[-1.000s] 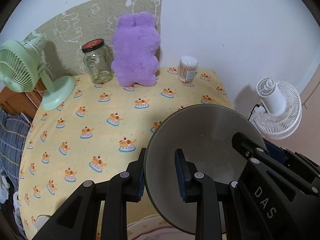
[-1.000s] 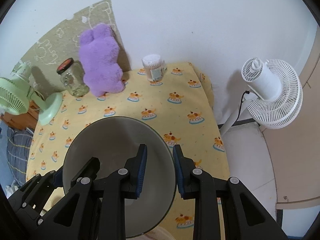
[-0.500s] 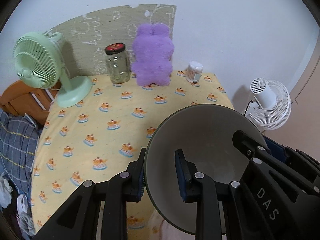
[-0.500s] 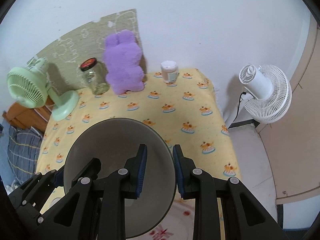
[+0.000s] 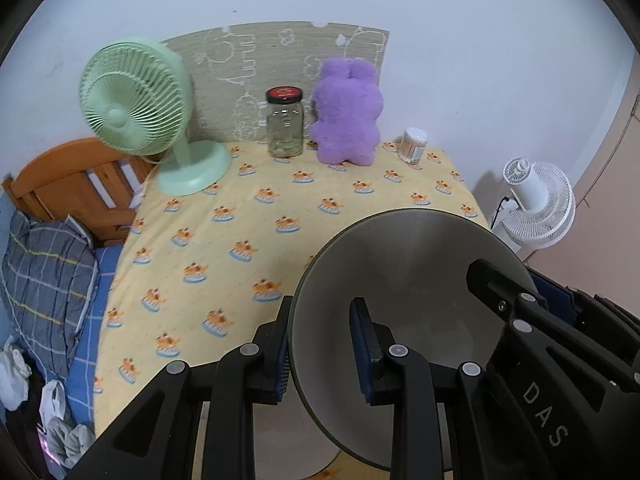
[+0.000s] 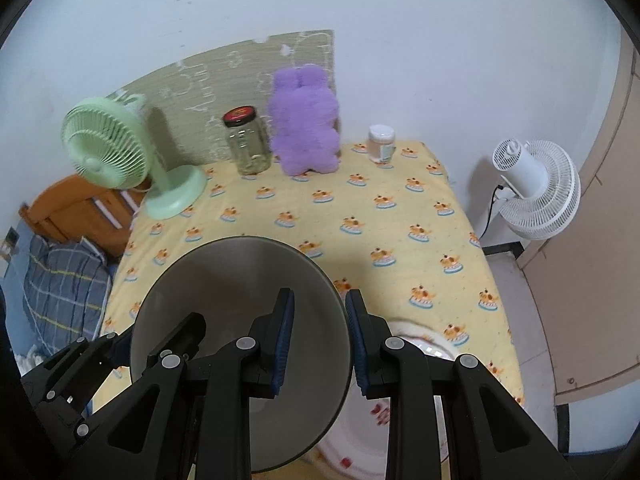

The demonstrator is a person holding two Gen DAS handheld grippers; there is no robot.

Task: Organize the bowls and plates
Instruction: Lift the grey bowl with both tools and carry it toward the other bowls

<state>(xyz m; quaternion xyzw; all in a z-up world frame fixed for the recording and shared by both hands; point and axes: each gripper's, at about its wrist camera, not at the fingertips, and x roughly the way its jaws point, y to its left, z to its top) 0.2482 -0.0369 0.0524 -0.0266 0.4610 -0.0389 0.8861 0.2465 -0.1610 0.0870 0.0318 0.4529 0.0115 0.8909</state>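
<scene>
A grey bowl (image 5: 416, 280) is held in the air over the near part of the yellow table (image 5: 248, 240). My left gripper (image 5: 322, 340) is shut on its left rim. My right gripper (image 6: 318, 336) is shut on its right rim, and the bowl (image 6: 236, 300) tilts toward me in the right wrist view. A white plate with red marks (image 6: 404, 412) lies on the table under the bowl, mostly hidden by the fingers. In the left wrist view the right gripper's body shows at the right edge.
At the back of the table stand a green fan (image 5: 136, 108), a glass jar with a red lid (image 5: 285, 122), a purple plush (image 5: 348, 112) and a small tub (image 5: 414, 145). A white fan (image 6: 536, 188) stands on the floor at the right. A bed is at the left.
Both grippers have risen and pulled back toward me with the bowl in them. The table looks farther away, and the white plate has come into view under the bowl.
</scene>
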